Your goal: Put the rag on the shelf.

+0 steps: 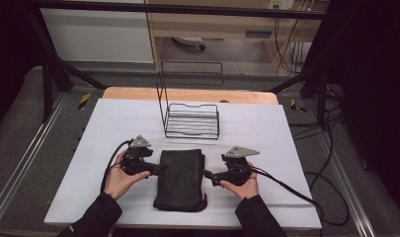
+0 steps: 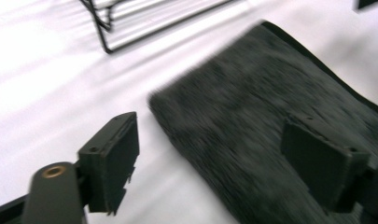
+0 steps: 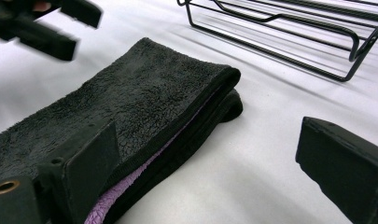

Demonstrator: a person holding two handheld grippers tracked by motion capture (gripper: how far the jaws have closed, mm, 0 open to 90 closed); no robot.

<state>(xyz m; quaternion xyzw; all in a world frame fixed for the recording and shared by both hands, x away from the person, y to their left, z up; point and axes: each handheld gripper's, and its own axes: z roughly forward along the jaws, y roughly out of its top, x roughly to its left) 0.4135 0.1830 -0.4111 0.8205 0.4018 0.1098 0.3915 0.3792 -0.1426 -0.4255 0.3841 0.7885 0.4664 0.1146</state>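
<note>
The black wire rack is sitting toward the back of the white worktop with nothing lying in it, and the folded dark towel is lying just in front of it, a purple inner layer peeking out at its near right edge. You are holding your left tool at the towel's left edge and your right tool at its right edge, both with jaws spread wide and gripping nothing. Grey floor, black frame bars and cables are surrounding the worktop, and motion blur is softening the towel in the left gripper view.
</note>
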